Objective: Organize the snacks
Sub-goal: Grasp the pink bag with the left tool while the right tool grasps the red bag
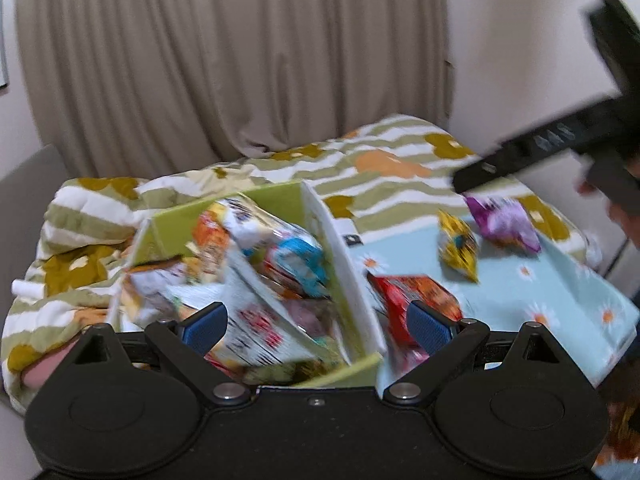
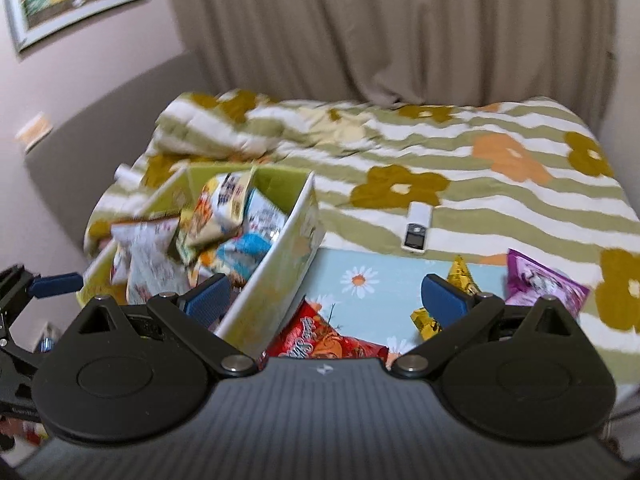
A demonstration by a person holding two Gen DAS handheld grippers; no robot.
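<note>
the right gripper [image 2: 327, 298] has its jaws spread wide and holds nothing; the red pack [image 2: 320, 340] lies right under it at 6 o'clock in the right wrist view, on the blue mat [image 2: 372, 300], its left edge against the white outer wall of the box [image 2: 276, 264]. the left gripper [image 1: 316, 326] is also wide and empty, hovering over the box with its jaws straddling that wall; the red pack [image 1: 416, 300] shows at about 4 o'clock in its view, partly behind the right pad [image 1: 428, 326].

judging from this, the step in hand is likely picking the red pack and dropping it in the box. to do it well, come straight down with the right gripper, pinch the pack across its puffed middle rather than a slippery sealed edge, and keep the left finger clear of the box wall so it does not shove the box. lift high enough to clear the wall, which leans outward.

further out, toward 2 o'clock, the yellow pack [image 2: 460, 276] stands just behind the right pad [image 2: 444, 302], and the purple pack [image 2: 540, 284] lies beyond it at the mat's edge. the box is already piled with snacks [image 2: 224, 232], so release over a low spot. a small remote [image 2: 416, 226] lies on the blanket [image 2: 500, 184] past the mat at 12 o'clock; it is not a snack, so leave it.
</note>
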